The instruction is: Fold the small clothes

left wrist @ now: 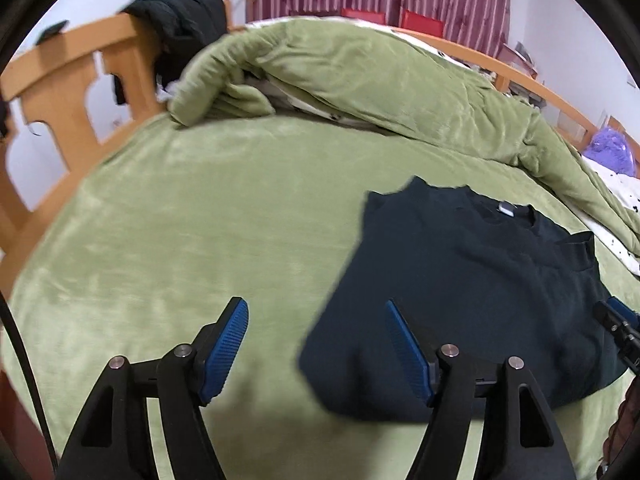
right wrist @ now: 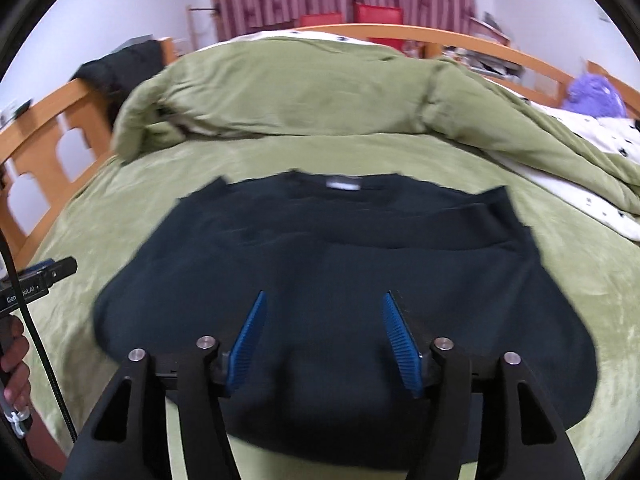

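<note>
— Both grippers are seen spread wide, nothing held: the left gripper point(left wrist: 316, 344) at lower centre, over the shirt's point(left wrist: 460, 292) left edge.
— And the right gripper point(right wrist: 324, 338)?
— Poised above the shirt point(right wrist: 340, 272), laid flat mid-frame. Bare blanket point(left wrist: 180, 220) is seen to its left; a bunched duvet point(right wrist: 320, 96) and wooden rail point(left wrist: 60, 80) behind.
</note>
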`<act>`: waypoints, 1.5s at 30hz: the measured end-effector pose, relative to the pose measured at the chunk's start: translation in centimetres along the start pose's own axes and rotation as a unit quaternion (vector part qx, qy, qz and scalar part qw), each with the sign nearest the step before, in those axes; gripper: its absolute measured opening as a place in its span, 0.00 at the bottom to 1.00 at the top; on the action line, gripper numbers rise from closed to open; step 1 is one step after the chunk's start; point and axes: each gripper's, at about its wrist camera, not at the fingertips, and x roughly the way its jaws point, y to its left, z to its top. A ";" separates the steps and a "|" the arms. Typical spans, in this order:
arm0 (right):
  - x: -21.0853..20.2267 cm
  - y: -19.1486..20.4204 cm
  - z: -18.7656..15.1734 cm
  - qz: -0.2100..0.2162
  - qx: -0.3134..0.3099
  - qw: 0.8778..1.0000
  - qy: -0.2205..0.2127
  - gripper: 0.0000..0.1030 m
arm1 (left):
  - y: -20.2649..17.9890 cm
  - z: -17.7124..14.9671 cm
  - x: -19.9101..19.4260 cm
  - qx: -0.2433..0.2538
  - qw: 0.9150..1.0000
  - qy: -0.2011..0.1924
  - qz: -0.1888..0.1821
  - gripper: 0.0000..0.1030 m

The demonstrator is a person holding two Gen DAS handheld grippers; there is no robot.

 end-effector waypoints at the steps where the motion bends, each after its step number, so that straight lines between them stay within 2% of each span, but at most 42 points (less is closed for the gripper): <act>1: -0.1 1.5 -0.3 0.010 -0.006 1.000 0.000 0.59 | 0.8 -0.1 -0.5 -0.005 1.000 -0.002 0.001 0.69; 7: 0.1 9.1 -2.1 0.041 -0.040 0.998 0.009 0.65 | 5.3 -1.3 -2.3 -0.018 1.000 0.003 0.024 0.69; 11: 1.0 13.1 -3.0 0.039 -0.069 0.997 0.003 0.72 | 7.1 -2.0 -2.7 -0.013 0.999 0.001 0.034 0.70; 17: 2.8 16.6 -3.8 0.054 -0.096 0.994 0.011 0.73 | 9.4 -2.8 -2.1 -0.012 0.999 0.008 0.037 0.70; 24: 4.9 20.6 -5.8 0.078 -0.140 0.987 0.028 0.76 | 12.4 -3.1 -1.5 -0.037 0.999 0.014 0.031 0.70; 26: 5.8 21.6 -6.7 0.069 -0.163 0.984 0.034 0.80 | 13.0 -3.2 -1.6 -0.042 0.998 0.009 0.034 0.70; 30: 8.1 23.9 -9.0 0.005 -0.238 0.971 0.038 0.88 | 13.9 -3.5 -1.4 -0.050 0.998 0.014 0.025 0.70; 34: 8.7 24.1 -8.6 -0.012 -0.236 0.971 0.036 0.88 | 14.1 -3.7 -1.3 -0.045 0.999 0.015 0.023 0.70; 37: 9.4 24.8 -8.2 -0.038 -0.251 0.967 0.028 0.82 | 14.0 -3.7 -1.4 -0.044 0.999 0.015 0.019 0.70; 39: 9.7 25.6 -8.3 -0.061 -0.278 0.959 0.013 0.60 | 14.0 -3.7 -1.4 -0.046 0.999 0.014 0.021 0.70; 42: 9.8 26.3 -8.1 -0.090 -0.295 0.951 0.008 0.35 | 14.0 -3.6 -1.6 -0.055 0.998 0.014 0.020 0.70; 44: 9.5 26.0 -7.5 -0.081 -0.280 0.957 0.006 0.29 | 14.0 -3.4 -1.8 -0.061 0.998 0.014 0.018 0.70; 45: 8.9 25.3 -6.9 -0.063 -0.257 0.964 0.008 0.26 | 14.0 -3.4 -2.0 -0.063 0.998 0.012 0.018 0.70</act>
